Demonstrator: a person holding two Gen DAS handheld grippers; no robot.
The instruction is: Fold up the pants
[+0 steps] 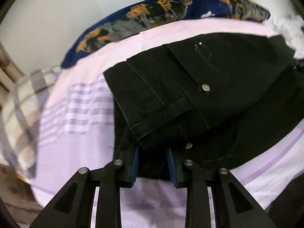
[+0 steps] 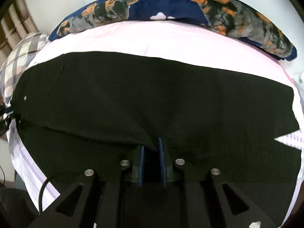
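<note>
The left tool point(image 1: 153, 156) has its two blue-padded fingers point(image 1: 135, 164) set on either side of a bunch of black cloth at the near edge of the pants point(image 1: 218, 79); the cloth fills the gap between the pads, so the tool is clamped on the pants. Just beyond the fingertips a folded waistband end with stitched seams lies tilted, and a small metal rivet point(image 1: 188, 145) sits just right of the grip. Farther out a back pocket with a second metal stud point(image 1: 206, 87) faces up. The pants spread away to the right over a pale lilac bed sheet point(image 1: 79, 152) with purple stripes.

The right tool point(image 2: 152, 152) likewise has its blue pads point(image 2: 161, 157) closed on a fold of the black pants point(image 2: 152, 95), the cloth rising into a ridge between them. From that pinch the fabric runs wide to left and right across the bed, one layer lying over another on the near left, and a notch of striped sheet point(image 2: 286, 139) shows at the right edge.

At the far side of the bed lies a dark blue blanket point(image 2: 171, 5) with orange and grey patches. A checked pillow point(image 2: 22, 57) sits at the far left, near a pale wall point(image 1: 57, 19).
</note>
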